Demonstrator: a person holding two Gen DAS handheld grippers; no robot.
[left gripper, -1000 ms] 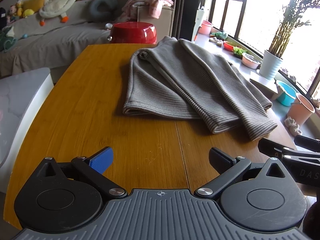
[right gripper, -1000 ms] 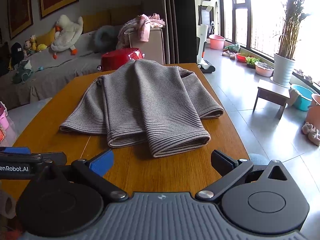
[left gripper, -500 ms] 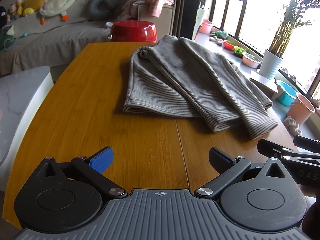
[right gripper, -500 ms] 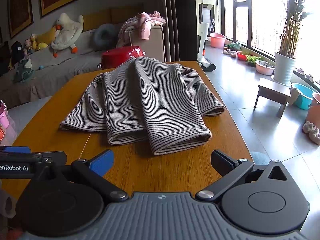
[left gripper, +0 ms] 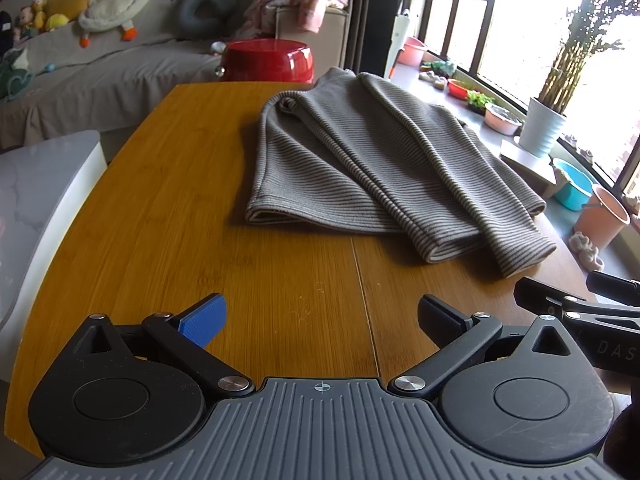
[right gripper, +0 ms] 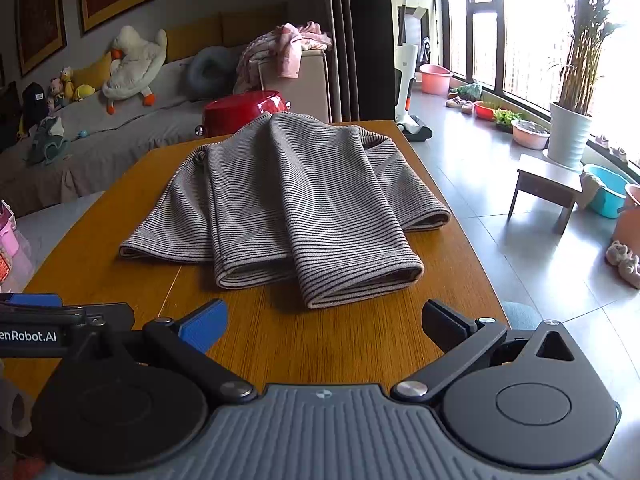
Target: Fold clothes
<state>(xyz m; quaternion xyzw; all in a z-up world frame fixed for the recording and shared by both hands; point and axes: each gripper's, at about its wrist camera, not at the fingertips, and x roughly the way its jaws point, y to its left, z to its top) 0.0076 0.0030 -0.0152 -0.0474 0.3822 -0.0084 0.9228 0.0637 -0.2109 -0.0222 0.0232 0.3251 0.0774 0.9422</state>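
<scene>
Left claw (left gripper: 320,320) and right claw (right gripper: 324,320) both spread wide, striped sweater (right gripper: 288,204) just ahead on wooden table (left gripper: 168,216), red basin (right gripper: 244,110) beyond, contents hidden, "enRobot.AI" printed on left claw.

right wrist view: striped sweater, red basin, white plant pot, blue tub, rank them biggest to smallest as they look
1. striped sweater, by far the largest, though also nearest the camera.
2. red basin, partly hidden behind the sweater.
3. white plant pot.
4. blue tub, close in apparent size to the pot and partly cut off, so that order is unsure.

One striped garment (right gripper: 292,200) on one worktop (right gripper: 340,340), two grippers, left (left gripper: 320,320) and right (right gripper: 324,320), one red basin (right gripper: 244,110), one white plant pot (right gripper: 568,134), two pink tubs (right gripper: 435,79)
</scene>
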